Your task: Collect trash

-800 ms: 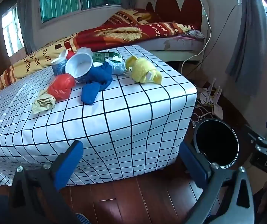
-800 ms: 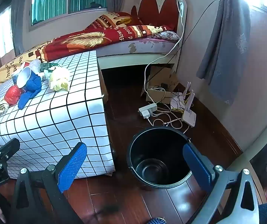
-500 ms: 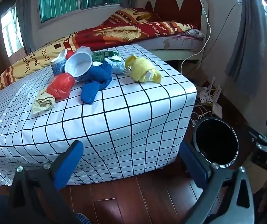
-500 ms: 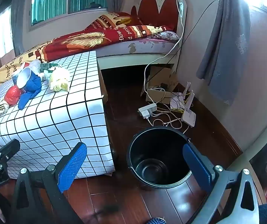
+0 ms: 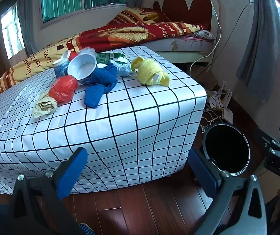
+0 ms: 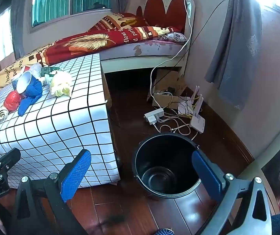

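The left gripper (image 5: 138, 168) is hanging released, its blue pads spread wide with nothing between them, aimed down at the near side of the desk (image 5: 120, 129), which is wearing a white cloth with a black grid. The right gripper (image 6: 141, 172) is likewise standing released and empty, hovering above the wooden floor (image 6: 132, 211) with the black bucket (image 6: 167, 166) sitting between its pads in that view.

The trash is lying clustered on the far part of the desk, toward twelve o'clock from the left gripper. A beige crumpled wrapper (image 5: 44, 105) is sitting at the nine o'clock end of the pile, touching a red plastic bag (image 5: 64, 89). Just beyond, a white paper cup (image 5: 83, 69) is tipping on its side against a blue cloth (image 5: 100, 84). A yellow crumpled cloth (image 5: 149, 73) is resting at the three o'clock end, near the desk's corner, with a green packet (image 5: 108, 56) lying behind the cup.

The bucket is standing upright and empty on the floor, at three o'clock from the desk, well apart from the trash. Behind the desk a bed (image 6: 104, 41) with a red patterned blanket is running along the wall.
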Motion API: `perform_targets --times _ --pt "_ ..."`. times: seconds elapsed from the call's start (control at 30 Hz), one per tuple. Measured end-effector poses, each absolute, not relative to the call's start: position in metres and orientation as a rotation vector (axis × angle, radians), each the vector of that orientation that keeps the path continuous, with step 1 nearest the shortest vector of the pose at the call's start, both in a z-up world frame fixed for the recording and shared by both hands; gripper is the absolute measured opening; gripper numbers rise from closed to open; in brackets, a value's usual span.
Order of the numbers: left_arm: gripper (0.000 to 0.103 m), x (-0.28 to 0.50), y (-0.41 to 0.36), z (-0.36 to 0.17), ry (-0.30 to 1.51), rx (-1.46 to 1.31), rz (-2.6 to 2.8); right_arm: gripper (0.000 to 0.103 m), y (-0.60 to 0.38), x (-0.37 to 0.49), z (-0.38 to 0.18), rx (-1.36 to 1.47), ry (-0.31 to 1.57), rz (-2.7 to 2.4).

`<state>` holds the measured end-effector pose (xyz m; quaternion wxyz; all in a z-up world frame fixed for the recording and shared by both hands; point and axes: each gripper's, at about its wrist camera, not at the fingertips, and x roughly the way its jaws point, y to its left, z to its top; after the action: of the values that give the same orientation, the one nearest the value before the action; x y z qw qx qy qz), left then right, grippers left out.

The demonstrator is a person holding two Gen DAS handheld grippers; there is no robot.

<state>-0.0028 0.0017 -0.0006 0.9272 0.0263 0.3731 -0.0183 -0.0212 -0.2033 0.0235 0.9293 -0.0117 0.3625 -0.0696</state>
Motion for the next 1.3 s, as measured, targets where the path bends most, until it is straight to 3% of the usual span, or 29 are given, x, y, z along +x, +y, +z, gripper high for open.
perform_targets --times 1.3 --pt "0.103 -0.0004 -0.0004 -0.0018 0.771 0.057 -0.035 0.103 -0.2050 -0.0205 0.0237 -0.024 0.741 -0.144"
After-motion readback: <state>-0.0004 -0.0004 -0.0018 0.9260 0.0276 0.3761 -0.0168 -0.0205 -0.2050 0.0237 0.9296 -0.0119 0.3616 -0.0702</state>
